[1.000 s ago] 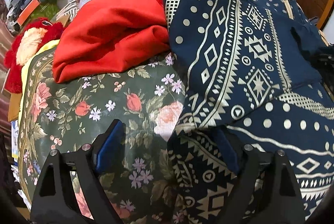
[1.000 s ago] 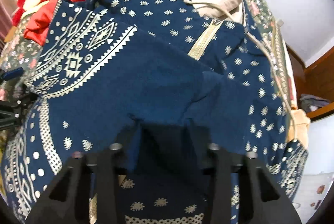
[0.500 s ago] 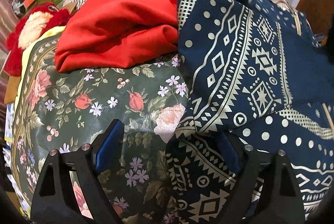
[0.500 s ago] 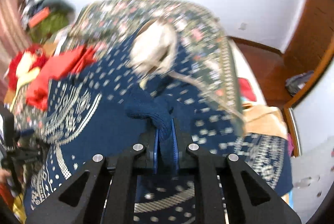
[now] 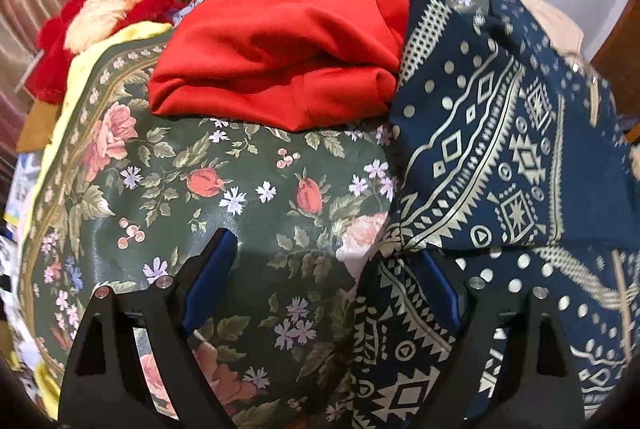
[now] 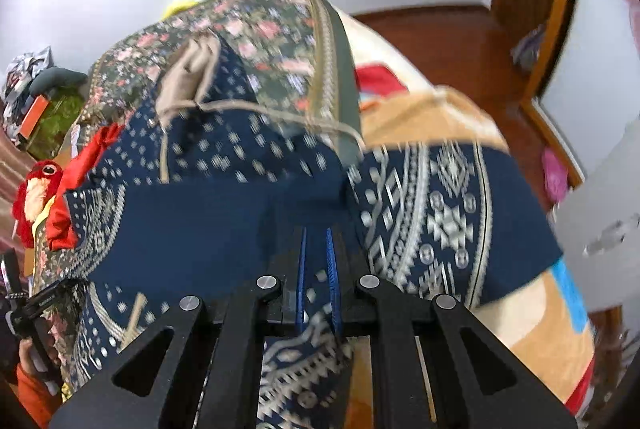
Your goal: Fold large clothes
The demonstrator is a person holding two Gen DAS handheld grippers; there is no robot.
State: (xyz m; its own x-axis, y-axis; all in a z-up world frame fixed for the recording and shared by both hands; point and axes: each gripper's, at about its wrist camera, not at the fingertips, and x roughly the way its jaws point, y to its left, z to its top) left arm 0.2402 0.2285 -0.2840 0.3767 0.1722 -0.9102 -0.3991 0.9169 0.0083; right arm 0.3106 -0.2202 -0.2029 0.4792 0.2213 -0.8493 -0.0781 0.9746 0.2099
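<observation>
A large navy garment (image 5: pixel 500 157) with a cream geometric print lies spread over the floral bed cover (image 5: pixel 224 189). My left gripper (image 5: pixel 332 269) is open, low over the cover, with its right finger (image 5: pixel 438 289) at the garment's near left edge. My right gripper (image 6: pixel 316 245) is shut on a fold of the navy garment (image 6: pixel 208 213) and holds it lifted above the bed. The garment's tan neck lining (image 6: pixel 188 69) and drawstring (image 6: pixel 280 115) show at the far end. The left gripper shows small in the right wrist view (image 6: pixel 28 305).
A folded red cloth (image 5: pixel 280 45) lies on the cover, touching the garment's far left edge. A red plush toy (image 5: pixel 96 17) sits at the bed's left edge. A tan blanket (image 6: pixel 532 313) hangs off the right side over a wooden floor (image 6: pixel 452 41).
My right gripper closed on a fold of the navy garment and pulled it up and to the right. My left gripper stayed open and shifted slightly along the garment's edge.
</observation>
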